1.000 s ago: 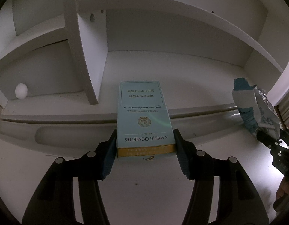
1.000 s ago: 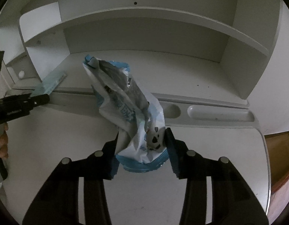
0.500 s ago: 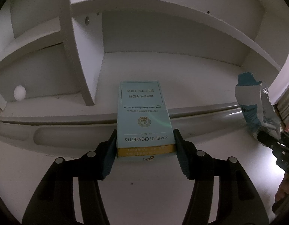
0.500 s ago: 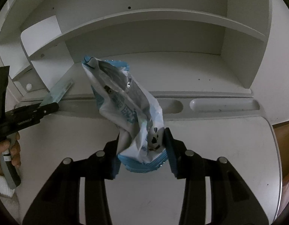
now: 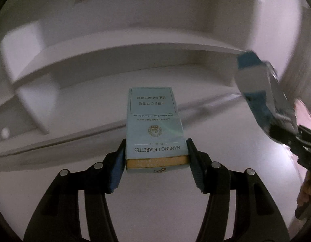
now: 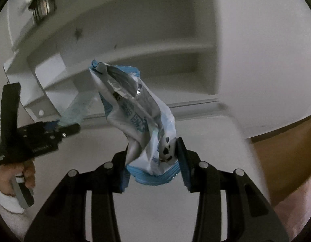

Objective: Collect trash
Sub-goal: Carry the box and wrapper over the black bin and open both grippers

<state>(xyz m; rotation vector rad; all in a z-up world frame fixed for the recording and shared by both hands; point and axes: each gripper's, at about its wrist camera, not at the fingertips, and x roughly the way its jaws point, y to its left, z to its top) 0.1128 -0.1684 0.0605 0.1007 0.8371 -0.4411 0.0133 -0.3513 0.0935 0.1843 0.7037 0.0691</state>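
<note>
Pale blue rectangular cardboard cigarette box (image 5: pixel 154 125) sits clamped at its near end between both pads of the left hand-held gripper (image 5: pixel 155 157), lifted above the white tabletop (image 5: pixel 155 201). Crumpled blue-and-white foil snack wrapper (image 6: pixel 141 121) is pinched in the right hand-held gripper (image 6: pixel 153 161), upright. White shelf unit (image 6: pixel 135 40) stands behind.

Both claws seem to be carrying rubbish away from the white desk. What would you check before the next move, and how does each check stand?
1. Left gripper shut on cigarette box: ok.
2. Box sits straight between the jaws: ok.
3. Right gripper shut on snack bag: ok.
4. Bag held only by its bottom edge, the rest sticks out loose: not ok.
5. Grippers apart, not touching: ok.
6. Bin in sight: not ok, none visible.
</note>
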